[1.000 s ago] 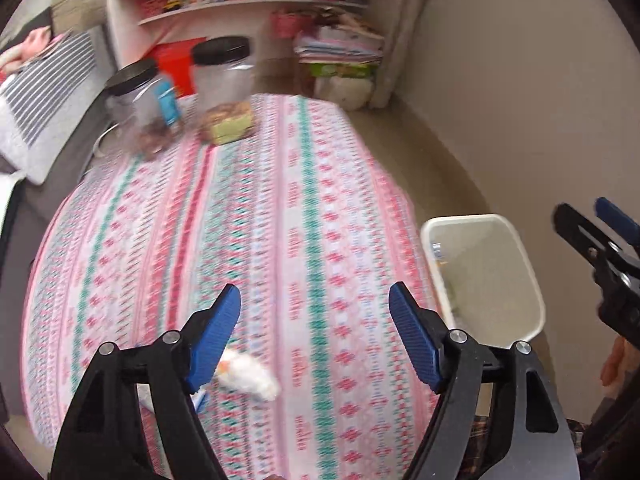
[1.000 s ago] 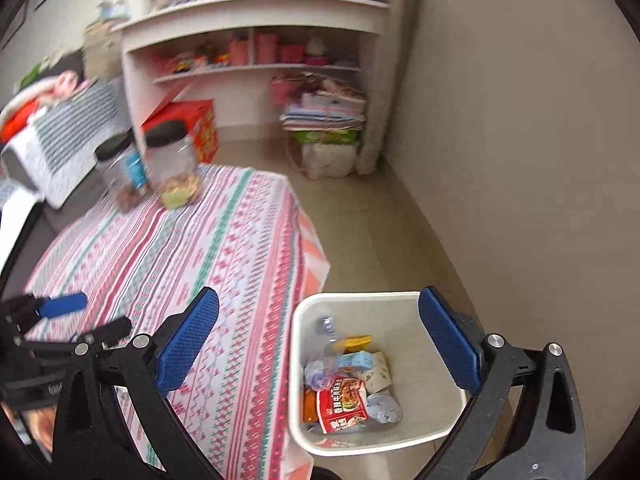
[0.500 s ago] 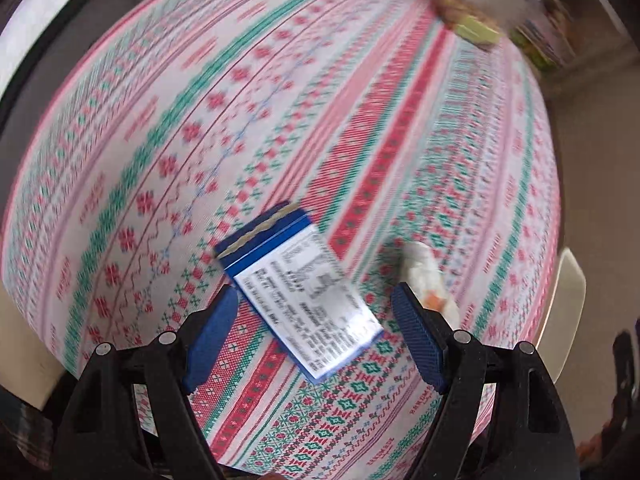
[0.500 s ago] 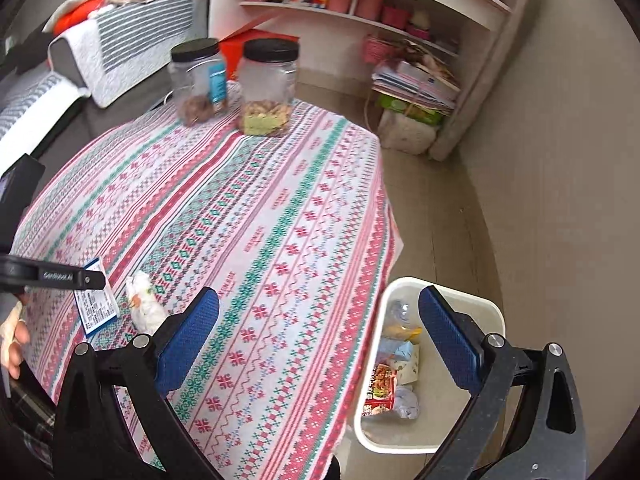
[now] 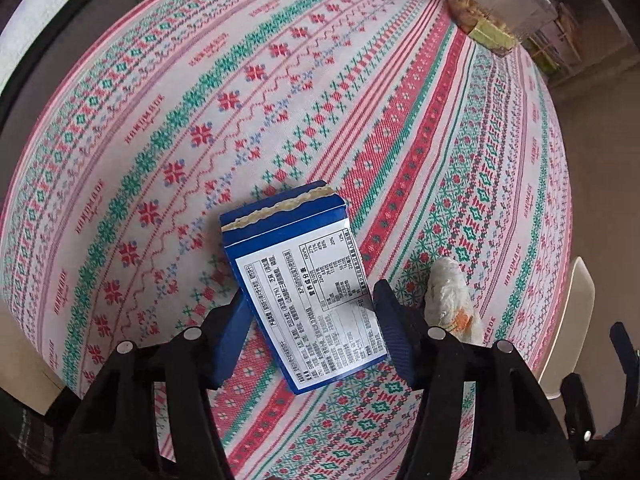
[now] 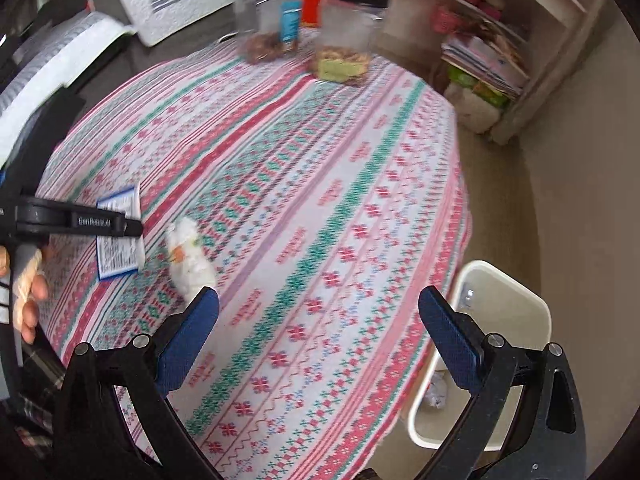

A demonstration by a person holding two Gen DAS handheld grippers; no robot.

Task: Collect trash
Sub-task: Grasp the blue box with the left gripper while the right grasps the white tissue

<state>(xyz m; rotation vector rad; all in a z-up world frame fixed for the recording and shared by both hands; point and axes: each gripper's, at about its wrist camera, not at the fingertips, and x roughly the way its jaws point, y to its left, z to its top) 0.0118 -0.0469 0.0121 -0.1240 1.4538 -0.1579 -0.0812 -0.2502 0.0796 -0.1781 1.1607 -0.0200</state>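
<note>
A flat blue carton [image 5: 308,280] with a white printed label lies on the patterned tablecloth [image 5: 280,100]. My left gripper [image 5: 310,320] is open, one finger on each side of the carton's near end, close to it. A crumpled white wrapper [image 5: 448,300] lies just right of the carton; it also shows in the right wrist view [image 6: 188,256], beside the carton [image 6: 116,236]. My right gripper [image 6: 320,336] is open and empty above the table's near right part. A white trash bin [image 6: 492,344] stands on the floor to the table's right.
Two clear jars with black lids [image 6: 352,36] [image 6: 268,24] stand at the table's far end. Shelves with books and boxes [image 6: 484,52] are beyond. A grey and white sofa [image 6: 80,48] is to the left. Trash lies in the bin.
My left gripper has dropped toward the table and its fingers have narrowed around the blue carton. My right gripper has swung left from the bin to over the table.
</note>
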